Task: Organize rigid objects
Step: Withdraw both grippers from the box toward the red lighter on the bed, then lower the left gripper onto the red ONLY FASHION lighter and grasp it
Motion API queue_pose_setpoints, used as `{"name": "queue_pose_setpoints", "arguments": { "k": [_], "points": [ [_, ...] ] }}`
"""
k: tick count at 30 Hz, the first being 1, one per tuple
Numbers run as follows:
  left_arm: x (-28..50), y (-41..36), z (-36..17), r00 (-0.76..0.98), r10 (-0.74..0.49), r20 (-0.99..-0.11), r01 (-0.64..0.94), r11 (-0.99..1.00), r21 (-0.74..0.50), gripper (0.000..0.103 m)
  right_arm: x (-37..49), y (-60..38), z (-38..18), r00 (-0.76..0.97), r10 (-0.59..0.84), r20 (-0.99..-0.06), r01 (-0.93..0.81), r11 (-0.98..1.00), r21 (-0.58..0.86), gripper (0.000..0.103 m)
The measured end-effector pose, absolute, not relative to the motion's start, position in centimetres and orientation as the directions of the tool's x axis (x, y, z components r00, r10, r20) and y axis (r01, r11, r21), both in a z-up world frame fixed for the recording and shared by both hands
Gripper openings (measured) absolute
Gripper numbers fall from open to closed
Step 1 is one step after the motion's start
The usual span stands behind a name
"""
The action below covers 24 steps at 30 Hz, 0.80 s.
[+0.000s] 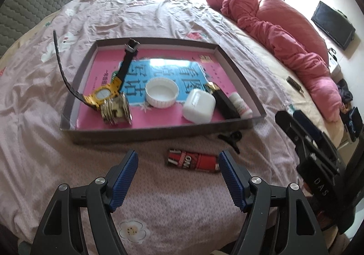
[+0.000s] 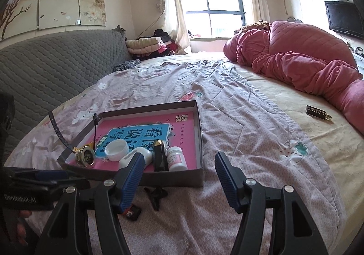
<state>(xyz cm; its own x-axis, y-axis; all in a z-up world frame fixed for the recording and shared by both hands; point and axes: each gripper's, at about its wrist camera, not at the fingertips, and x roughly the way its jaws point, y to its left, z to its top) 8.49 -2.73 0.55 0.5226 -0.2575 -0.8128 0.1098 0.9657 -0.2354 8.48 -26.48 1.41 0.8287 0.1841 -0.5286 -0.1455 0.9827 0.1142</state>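
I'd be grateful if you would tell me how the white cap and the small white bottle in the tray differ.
The white cap is wide, low and round, lying with its open side up; the small white bottle is narrow and closed, with a pink label. The cap sits mid-tray on the blue print; the bottle sits by the tray's right wall, beside a black box. Both are white and already inside the tray.

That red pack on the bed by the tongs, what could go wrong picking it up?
The red pack lies flat on soft, wrinkled bedding, so the open left tongs might pinch cloth or push it away. The black clip lies right beside it and could get knocked. The watch strap hangs over the tray wall and could snag.
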Motion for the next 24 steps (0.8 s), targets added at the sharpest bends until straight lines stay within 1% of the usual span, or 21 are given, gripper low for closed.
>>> {"name": "queue_pose_setpoints", "arguments": {
  "k": [4, 13, 18, 21, 24],
  "points": [
    [7.9, -3.2, -0.2, 0.508, -0.255, -0.823, 0.117, 0.967, -0.227, 0.075, 8.2, -26.4, 1.4, 0.828, 0.177, -0.532, -0.142, 0.984, 0.106, 0.064],
    [7.7, -4.3, -1.9, 0.473, -0.214, -0.854, 0.075, 0.976, -0.203, 0.075, 8.2, -26.8, 1.4, 0.83, 0.172, -0.531, -0.135, 0.985, 0.109, 0.064],
    [8.8, -4.6, -3.0, 0.437, -0.232, -0.869, -0.007, 0.965, -0.261, 0.075, 8.4, -27.0, 1.3, 0.826, 0.175, -0.536, -0.13, 0.984, 0.12, 0.064],
    [9.9, -4.6, -3.5, 0.421, -0.21, -0.883, -0.061, 0.964, -0.259, 0.074, 8.4, -27.1, 1.2, 0.826, 0.178, -0.535, -0.129, 0.983, 0.127, 0.064],
    [11.0, -4.8, -3.9, 0.406, -0.241, -0.882, -0.098, 0.948, -0.304, 0.074, 8.6, -27.3, 1.1, 0.823, 0.181, -0.539, -0.127, 0.982, 0.136, 0.064]
  ]
}}
